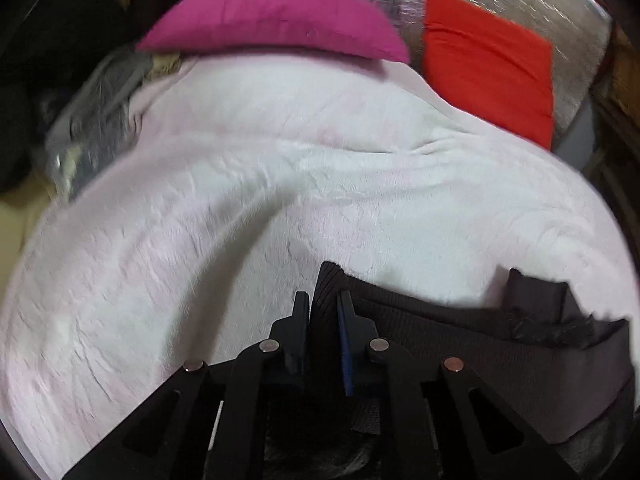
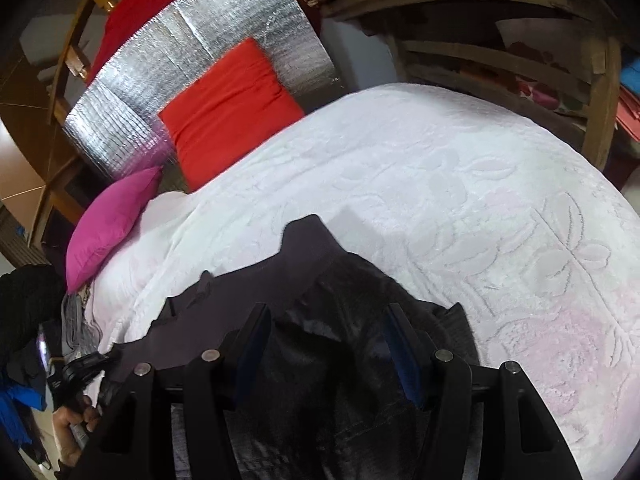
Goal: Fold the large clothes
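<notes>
Gripping a ribbed edge of the dark garment, the left gripper is seen nearly closed. The right gripper is held wide apart, empty, with the garment lying beneath and ahead on the white blanket.

Black left gripper, right gripper — blue pads, round silver pins.

— How did the left gripper stand?
— Its jaws were drawn close, pinching a ribbed fold of the dark garment.
— And the right gripper?
— Jaws spread wide, hovering over the garment, gripping nothing.
</notes>
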